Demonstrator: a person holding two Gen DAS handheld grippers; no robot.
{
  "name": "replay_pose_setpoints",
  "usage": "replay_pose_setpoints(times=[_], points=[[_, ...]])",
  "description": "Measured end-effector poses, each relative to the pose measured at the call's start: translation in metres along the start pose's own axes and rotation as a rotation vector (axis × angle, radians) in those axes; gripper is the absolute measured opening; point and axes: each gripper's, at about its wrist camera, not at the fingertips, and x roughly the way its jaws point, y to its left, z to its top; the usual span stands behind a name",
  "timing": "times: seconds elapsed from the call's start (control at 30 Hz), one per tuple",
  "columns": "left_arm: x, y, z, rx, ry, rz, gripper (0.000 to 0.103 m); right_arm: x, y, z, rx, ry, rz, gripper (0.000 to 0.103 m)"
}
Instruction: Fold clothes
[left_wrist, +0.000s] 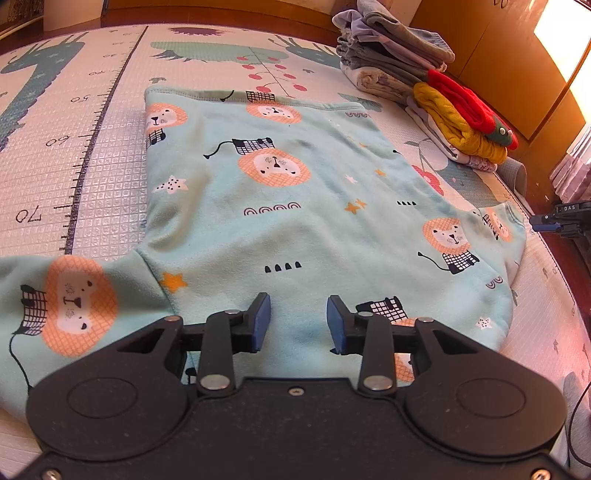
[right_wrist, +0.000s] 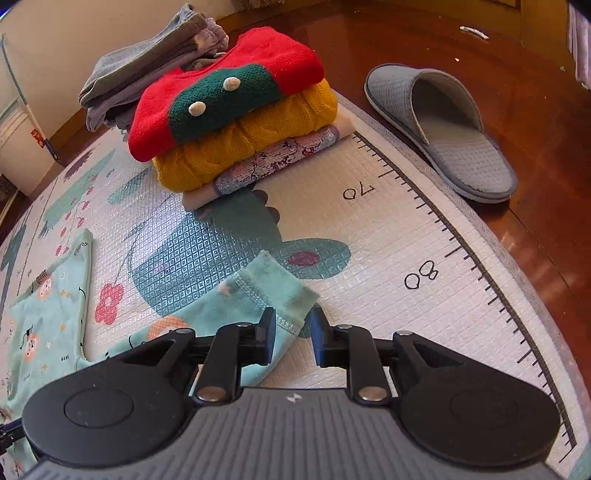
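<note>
Our lion-print top (left_wrist: 280, 192) lies flat on the play mat (left_wrist: 92, 158), body running away from the left gripper (left_wrist: 298, 319). Its sleeve cuff (right_wrist: 280, 295) sits just ahead of the right gripper (right_wrist: 293, 332), w/ the right nearer. Both grippers are apart, holding nothing.

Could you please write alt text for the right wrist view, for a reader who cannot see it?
The right gripper is open around the cuff of a pale green sleeve lying on a play mat. Behind it stands a pile of folded clothes with a red and green sweater on top, and a grey slipper sits on the wooden floor beside the mat.
</note>
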Motion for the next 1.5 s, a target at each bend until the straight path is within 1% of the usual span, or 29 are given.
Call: replay_pose_setpoints(times=[0.03, 0.13, 0.17, 0.2, 0.23, 0.3, 0.37, 0.43, 0.5, 0.57, 0.63, 0.67, 0.73, 0.8, 0.87, 0.9, 0.93, 1.03, 1.1, 1.13, 1.17, 1.2, 1.23, 1.33, 1.47, 1.5], points=[[0.000, 0.000, 0.000, 0.001, 0.000, 0.000, 0.036, -0.003, 0.012, 0.000, -0.073, -0.017, 0.008, 0.024], [-0.001, -0.003, 0.002, 0.001, 0.008, 0.006, 0.036, -0.009, 0.074, -0.010, -0.370, -0.014, 0.165, 0.024], [-0.001, -0.005, 0.004, 0.004, 0.011, 0.011, 0.036, -0.011, 0.093, -0.016, -0.447, -0.004, 0.231, 0.024], [-0.003, -0.012, 0.005, 0.024, 0.009, 0.021, 0.035, -0.011, 0.109, -0.022, -0.508, 0.009, 0.284, 0.022], [-0.005, -0.019, 0.007, 0.049, 0.004, 0.027, 0.035, -0.012, 0.125, -0.028, -0.568, 0.022, 0.336, 0.022], [-0.011, -0.039, 0.007, 0.131, -0.016, -0.005, 0.035, -0.011, 0.148, -0.040, -0.659, 0.057, 0.420, 0.022], [-0.016, -0.071, 0.005, 0.246, -0.027, -0.072, 0.035, -0.012, 0.167, -0.053, -0.741, 0.085, 0.483, 0.022], [-0.021, -0.103, 0.001, 0.362, -0.037, -0.136, 0.040, -0.013, 0.174, -0.059, -0.787, 0.097, 0.508, 0.022], [-0.020, -0.131, -0.008, 0.484, -0.034, -0.171, 0.043, -0.015, 0.181, -0.065, -0.832, 0.109, 0.532, 0.022], [-0.018, -0.156, -0.023, 0.631, -0.043, -0.163, 0.043, -0.019, 0.185, -0.071, -0.892, 0.105, 0.546, 0.022], [-0.013, -0.170, -0.035, 0.734, -0.041, -0.147, 0.043, -0.023, 0.187, -0.077, -0.969, 0.084, 0.548, 0.022], [-0.011, -0.173, -0.040, 0.777, -0.036, -0.143, 0.043, -0.027, 0.186, -0.077, -0.985, 0.071, 0.559, 0.022], [-0.008, -0.179, -0.049, 0.857, -0.033, -0.110, 0.043, -0.036, 0.185, -0.082, -1.059, 0.041, 0.592, 0.023], [-0.003, -0.180, -0.056, 0.908, -0.023, -0.076, 0.043, -0.044, 0.186, -0.090, -1.148, 0.014, 0.627, 0.025], [0.003, -0.179, -0.056, 0.912, -0.007, -0.063, 0.043, -0.052, 0.191, -0.105, -1.272, -0.014, 0.666, 0.032], [0.005, -0.178, -0.056, 0.914, 0.002, -0.056, 0.042, -0.055, 0.194, -0.112, -1.328, -0.025, 0.681, 0.033], [0.008, -0.177, -0.055, 0.917, 0.009, -0.049, 0.039, -0.058, 0.197, -0.119, -1.384, -0.035, 0.695, 0.034], [0.007, -0.174, -0.050, 0.898, 0.019, -0.041, 0.032, -0.057, 0.206, -0.133, -1.486, -0.046, 0.679, 0.035], [0.007, -0.173, -0.047, 0.884, 0.030, -0.043, 0.027, -0.054, 0.208, -0.135, -1.507, -0.034, 0.682, 0.033], [0.006, -0.173, -0.046, 0.890, 0.032, -0.041, 0.020, -0.052, 0.209, -0.137, -1.516, -0.028, 0.686, 0.031], [0.005, -0.174, -0.047, 0.905, 0.025, -0.030, 0.016, -0.053, 0.208, -0.140, -1.530, -0.043, 0.675, 0.026], [0.004, -0.175, -0.048, 0.919, 0.016, -0.017, 0.010, -0.054, 0.207, -0.143, -1.545, -0.060, 0.662, 0.010], [0.002, -0.176, -0.050, 0.942, -0.007, 0.001, 0.009, -0.054, 0.206, -0.146, -1.560, -0.077, 0.649, 0.009], [-0.002, -0.186, -0.069, 1.113, -0.103, 0.080, 0.008, -0.056, 0.203, -0.155, -1.605, -0.129, 0.610, 0.009], [0.009, -0.186, -0.116, 1.365, -0.152, 0.149, 0.007, -0.054, 0.192, -0.180, -1.668, -0.165, 0.552, 0.012], [0.010, -0.185, -0.123, 1.399, -0.177, 0.166, 0.005, -0.053, 0.190, -0.175, -1.635, -0.155, 0.554, 0.015]])
